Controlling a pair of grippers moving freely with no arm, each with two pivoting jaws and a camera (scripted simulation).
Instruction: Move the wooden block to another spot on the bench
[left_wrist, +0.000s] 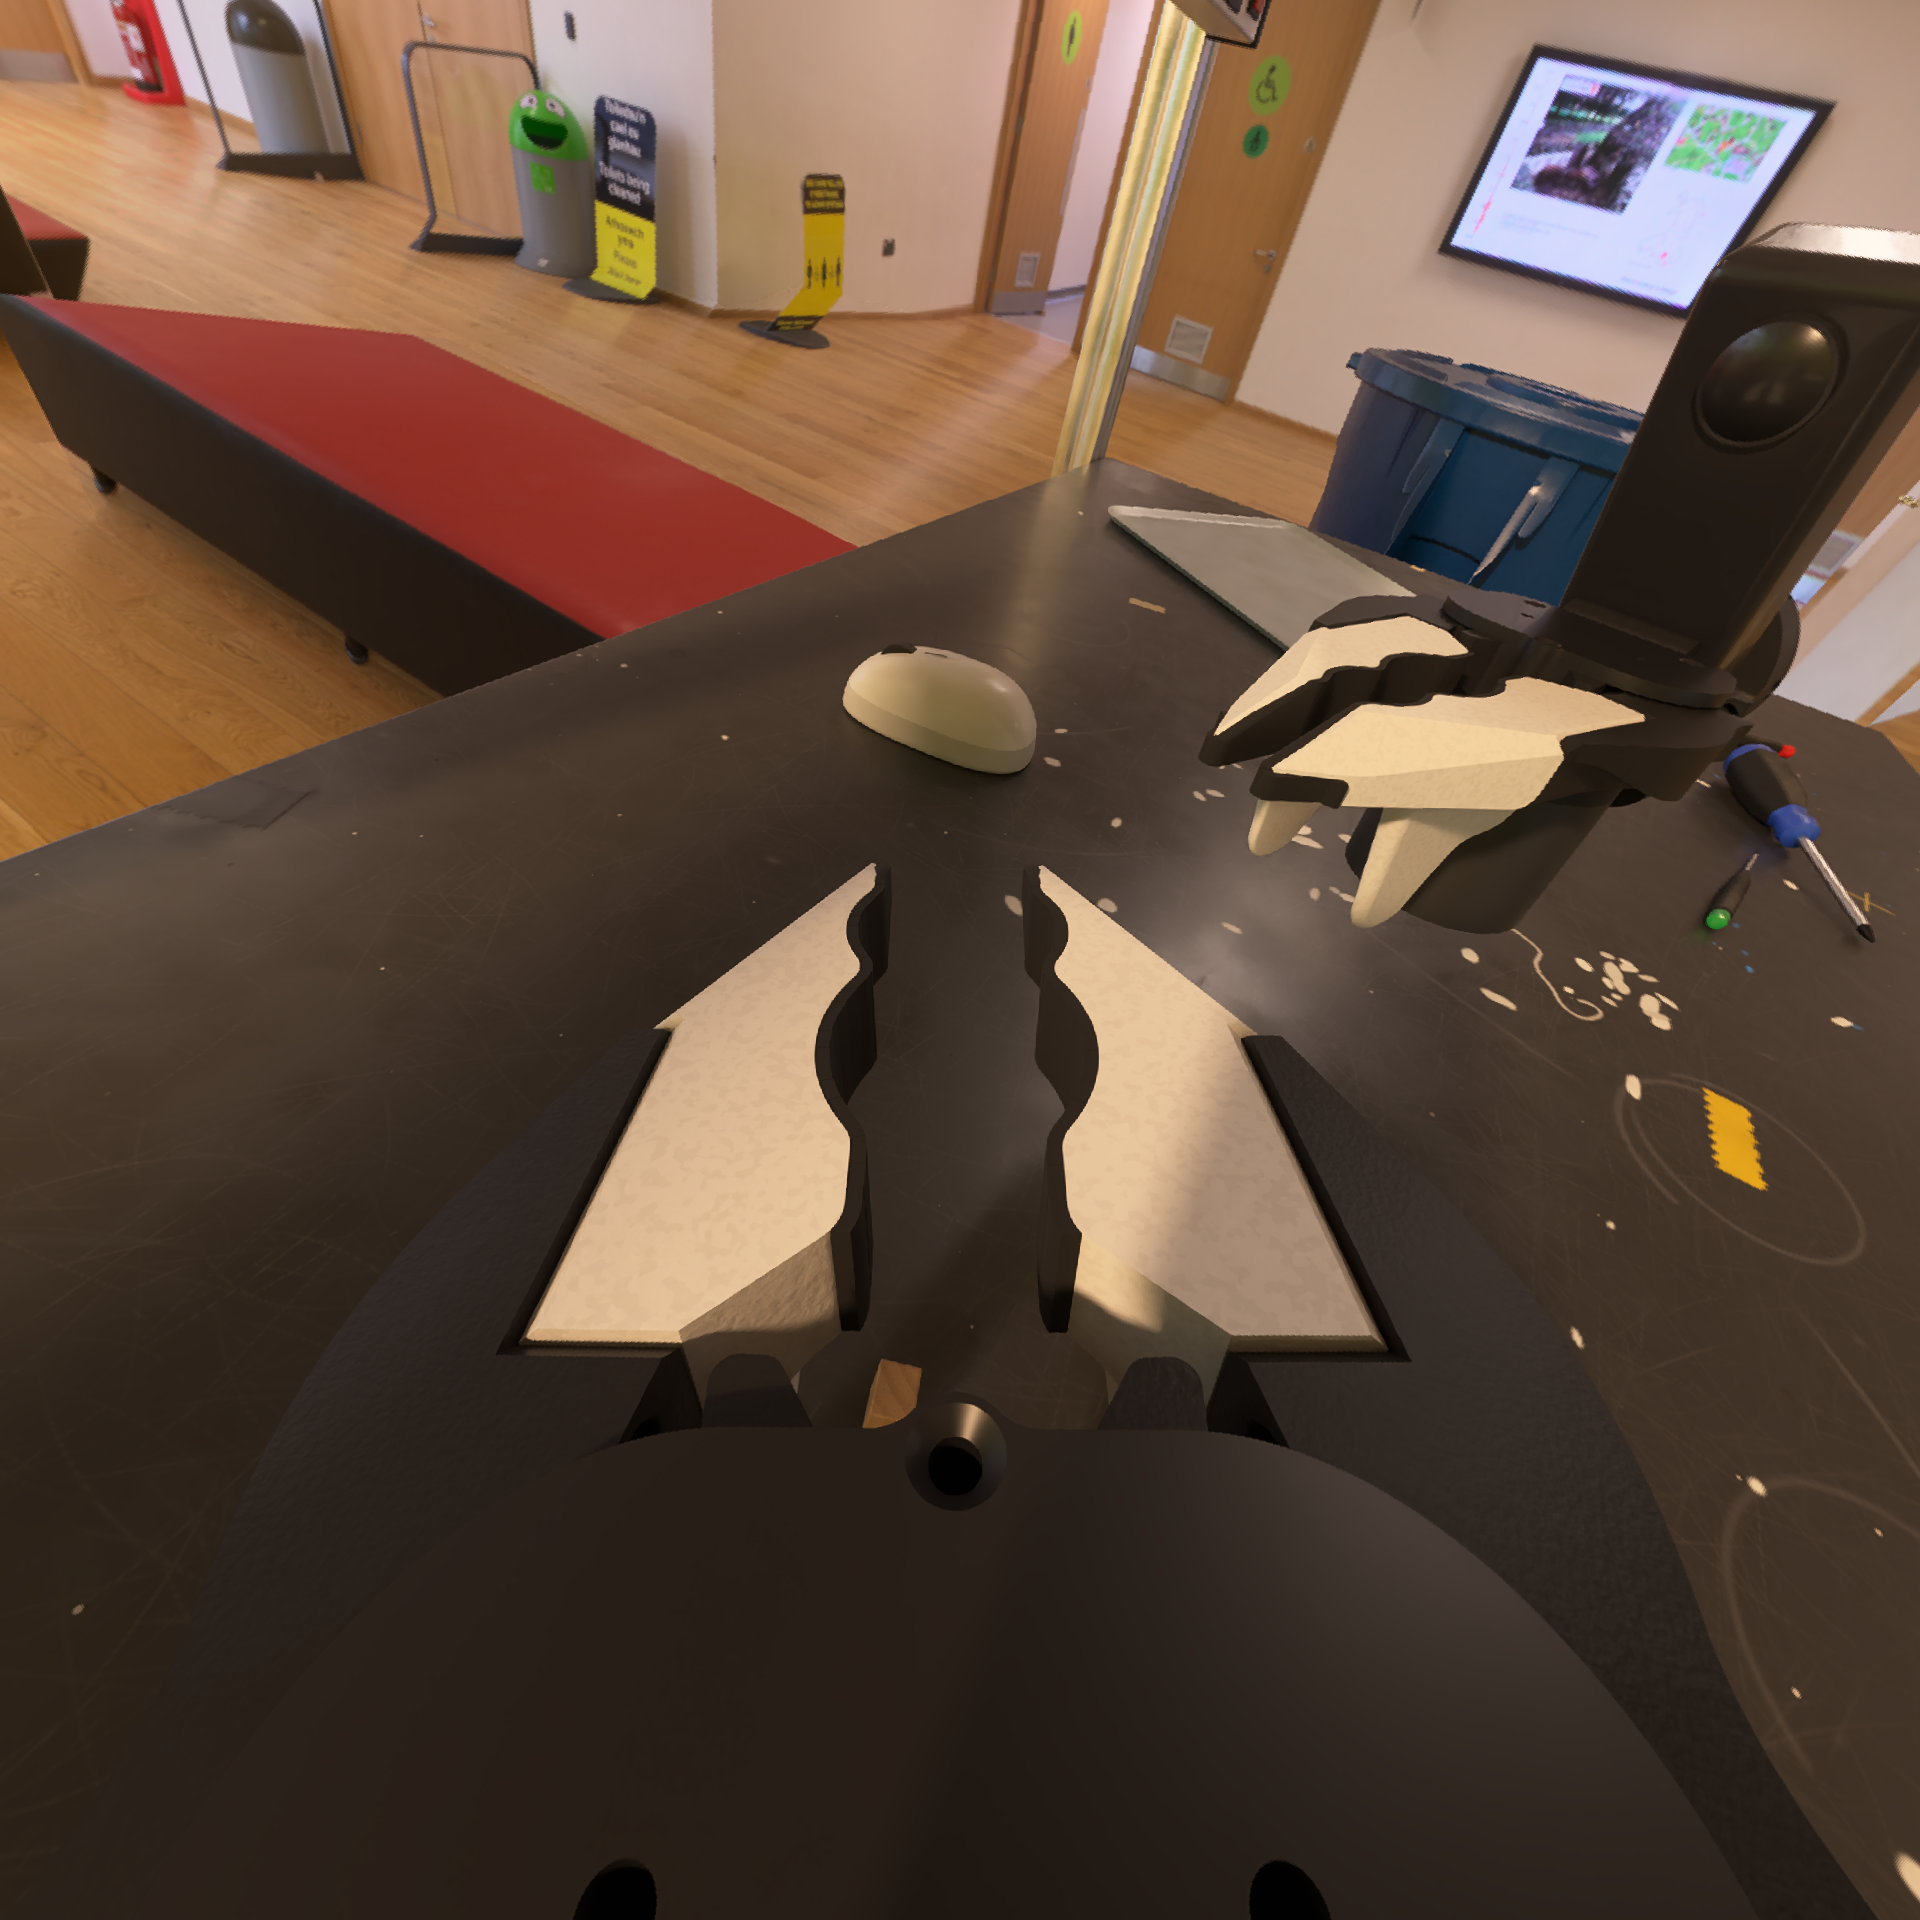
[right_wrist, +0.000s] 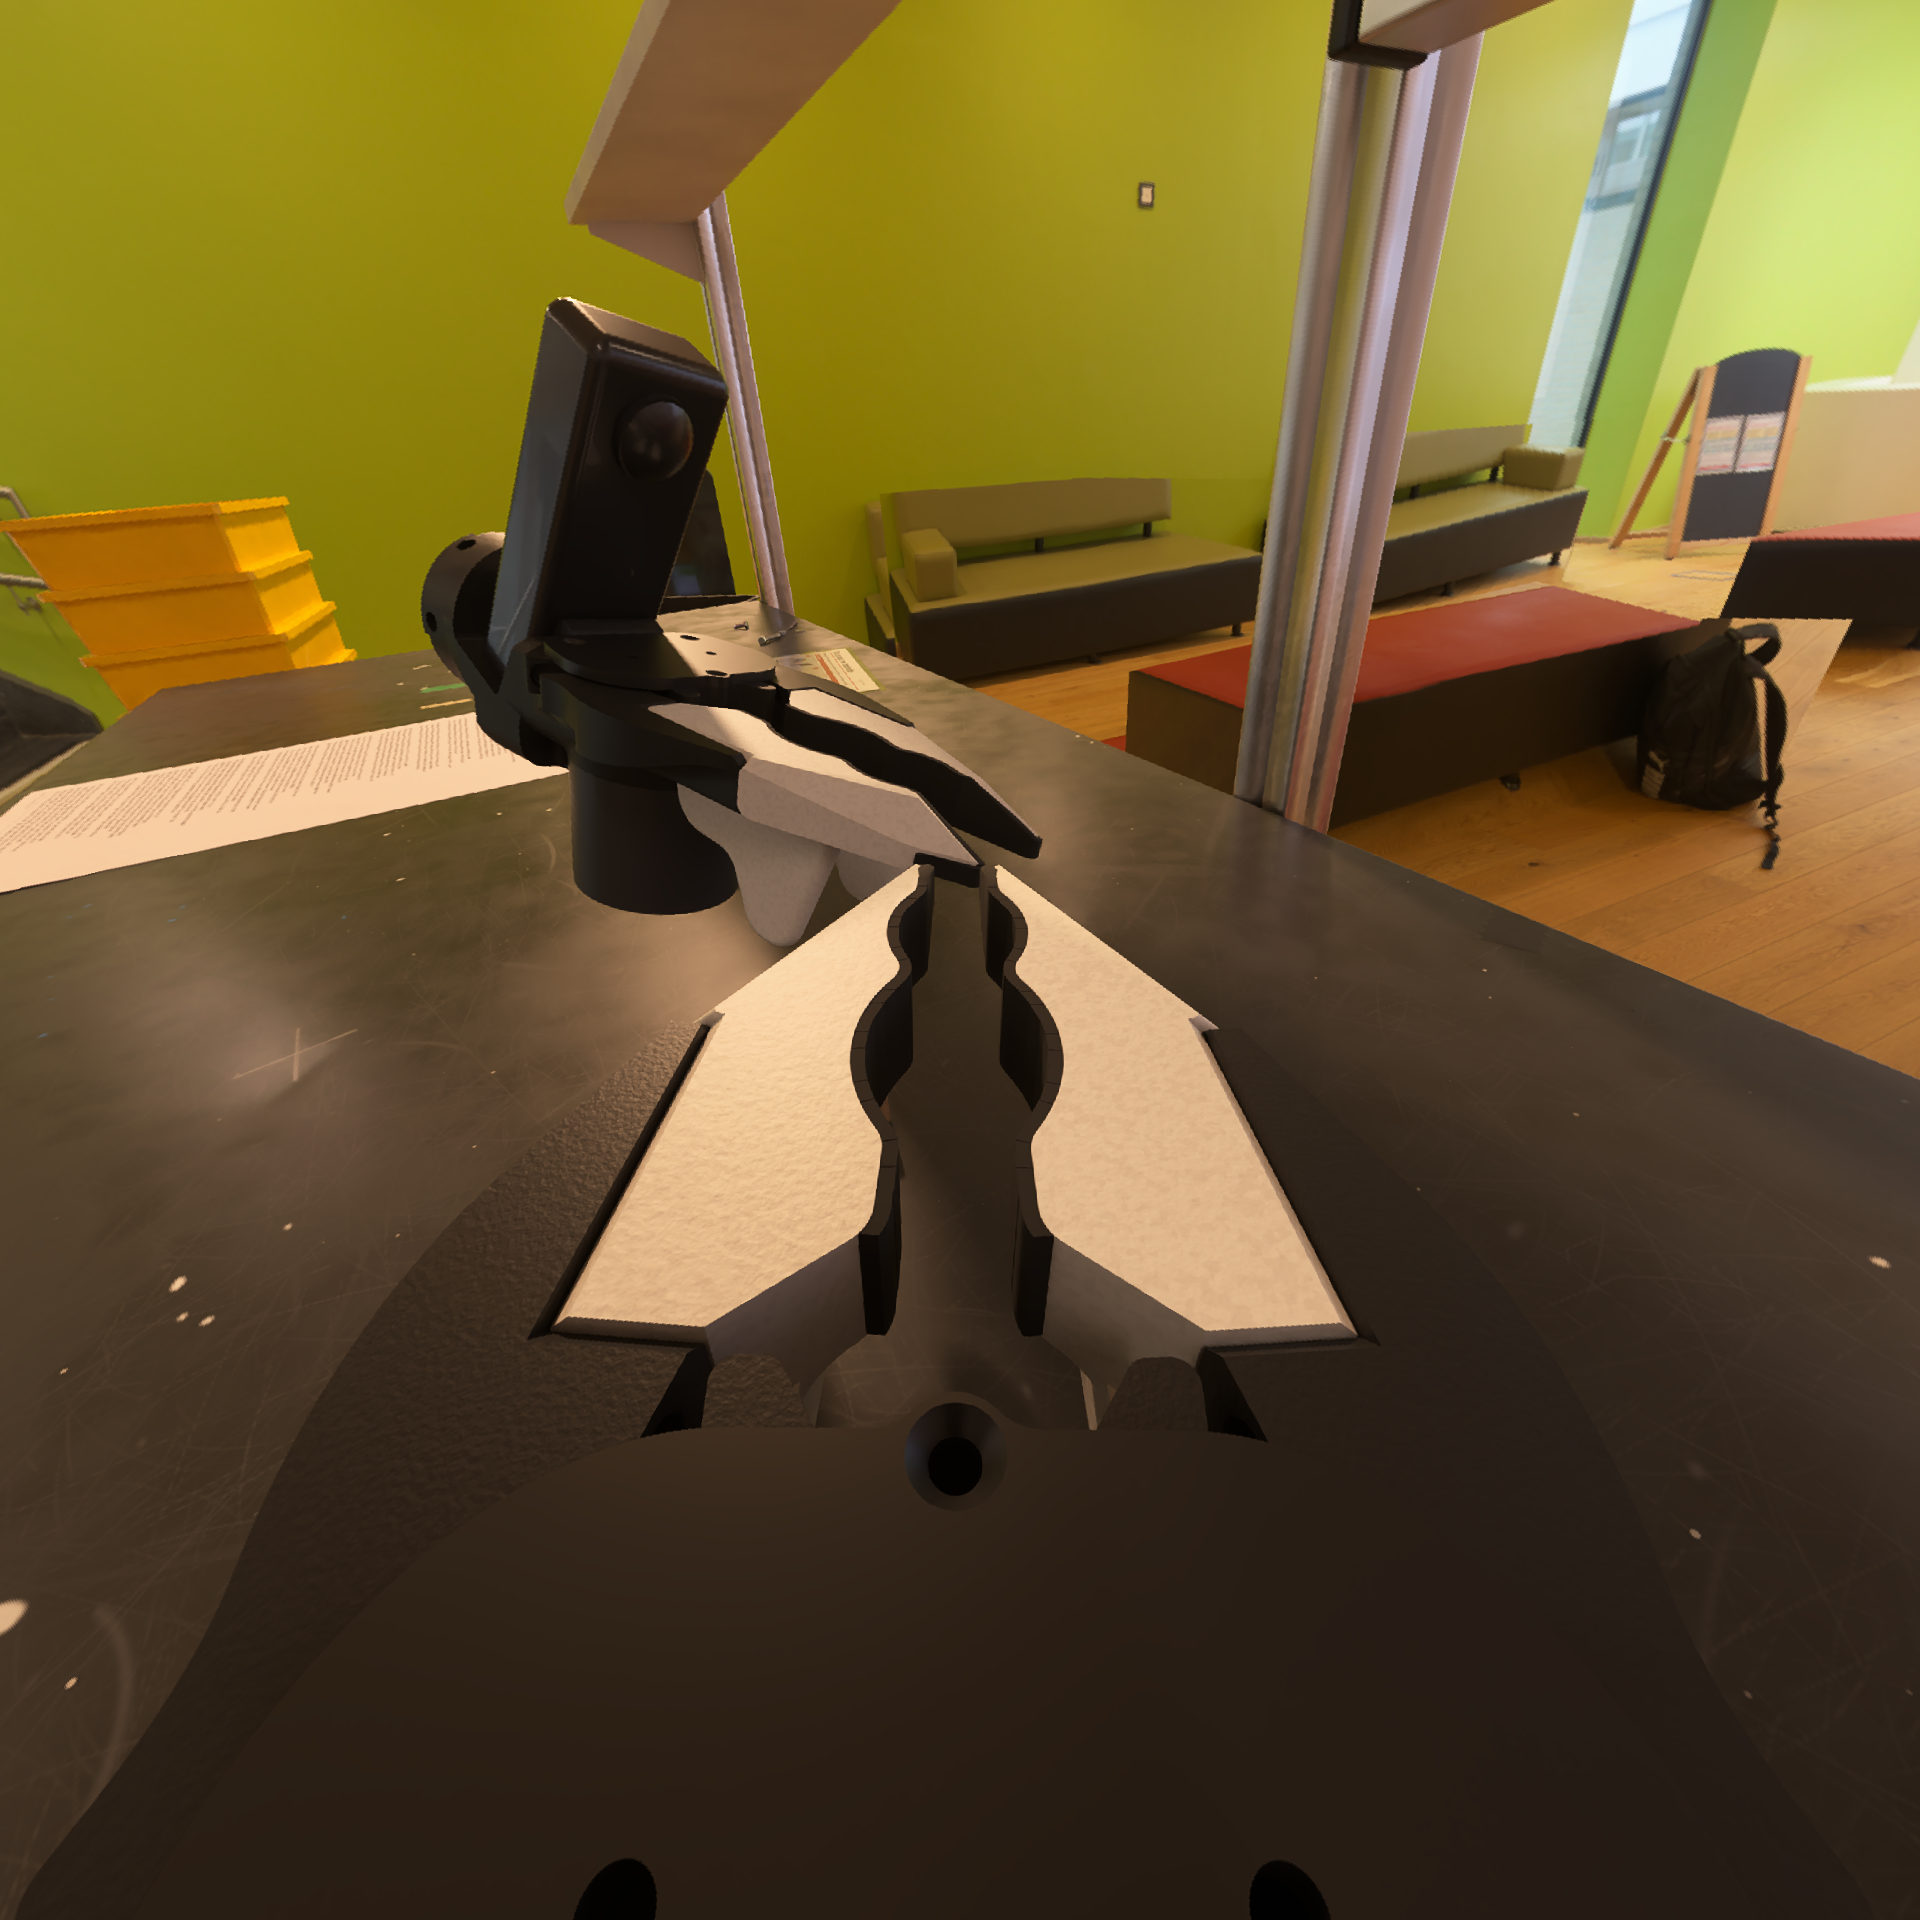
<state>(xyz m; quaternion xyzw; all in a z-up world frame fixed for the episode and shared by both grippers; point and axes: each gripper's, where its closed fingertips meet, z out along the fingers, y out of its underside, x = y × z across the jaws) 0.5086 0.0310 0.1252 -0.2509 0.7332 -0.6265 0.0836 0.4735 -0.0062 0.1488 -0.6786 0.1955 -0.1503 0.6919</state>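
Only a small tan sliver of the wooden block (left_wrist: 891, 1392) shows, low between the bases of my left fingers. The rest is hidden under the gripper body. My left gripper (left_wrist: 956, 873) hovers over the dark bench (left_wrist: 468, 1039), open, with nothing between its fingers. My right gripper (right_wrist: 956, 873) has only a narrow gap at its tips and is empty. It also shows in the left wrist view (left_wrist: 1242, 766), at the right above the bench. The left gripper shows in the right wrist view (right_wrist: 1003, 850), its tips close in front of my right fingertips.
A cream computer mouse (left_wrist: 940, 707) lies ahead of the left gripper. A grey flat plate (left_wrist: 1257, 566) lies at the far edge. Two screwdrivers (left_wrist: 1797, 831) lie at the right. A printed sheet (right_wrist: 249, 790) lies at the left. A blue bin (left_wrist: 1475, 468) stands beyond the bench.
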